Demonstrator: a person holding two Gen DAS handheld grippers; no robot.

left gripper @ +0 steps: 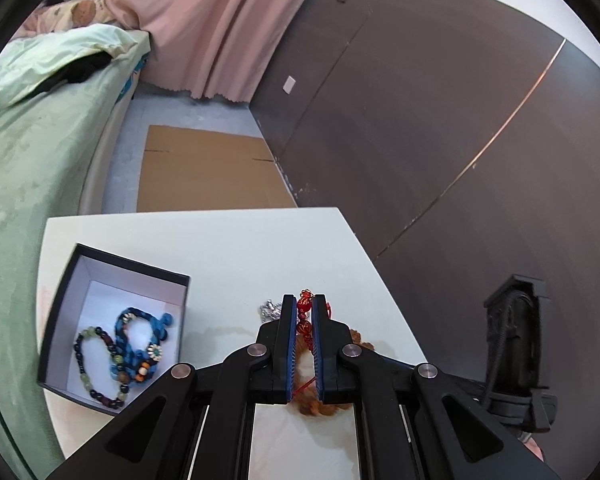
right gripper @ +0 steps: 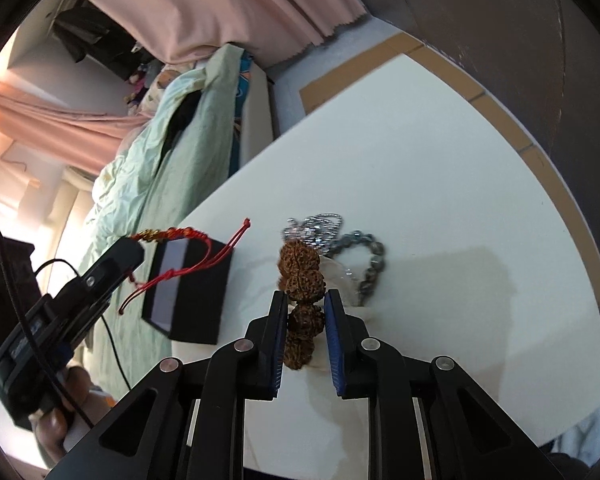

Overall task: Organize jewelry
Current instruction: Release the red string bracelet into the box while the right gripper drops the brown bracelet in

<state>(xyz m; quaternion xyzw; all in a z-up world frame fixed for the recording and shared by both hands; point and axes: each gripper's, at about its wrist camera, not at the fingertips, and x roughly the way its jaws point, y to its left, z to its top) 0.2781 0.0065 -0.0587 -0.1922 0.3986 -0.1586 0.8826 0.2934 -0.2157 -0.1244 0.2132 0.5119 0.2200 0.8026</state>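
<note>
While the left gripper (left gripper: pixel 304 312) has its fingers clenched on the red cord bracelet (left gripper: pixel 305 314), the right gripper (right gripper: pixel 305 308) straddles the brown seed-bead bracelet (right gripper: pixel 302 280) on the white table (right gripper: pixel 440 208), fingers close on either side. Whether those pads are actually pressing the beads, I cannot tell; a sliver of gap shows at the right one.

From the right wrist view the red bracelet hangs off the left fingertips, lifted clear of the table, its loose cord tails trailing down in front of the black box (right gripper: pixel 196 292). Light, limp stuff, that: it will swing and could snag, so a pinch on the beaded section (where it is held now) looks the sounder hold than the thin cords.

The brown bracelet runs lengthwise between the right fingers, its far beads reaching past the tips. Those beads are knobbly and hard, likely grippy, but strung loosely they will sag on either side of the pinch. Squeezing one fat bead across its width looks best.

Beyond the right fingertips lie a silver chain (right gripper: pixel 316 226) and a grey bead bracelet (right gripper: pixel 370 264), touching the brown one's far end, so a lift may drag them. The box sits to the left of the left fingers, already holding two beaded pieces (left gripper: pixel 120 352).
</note>
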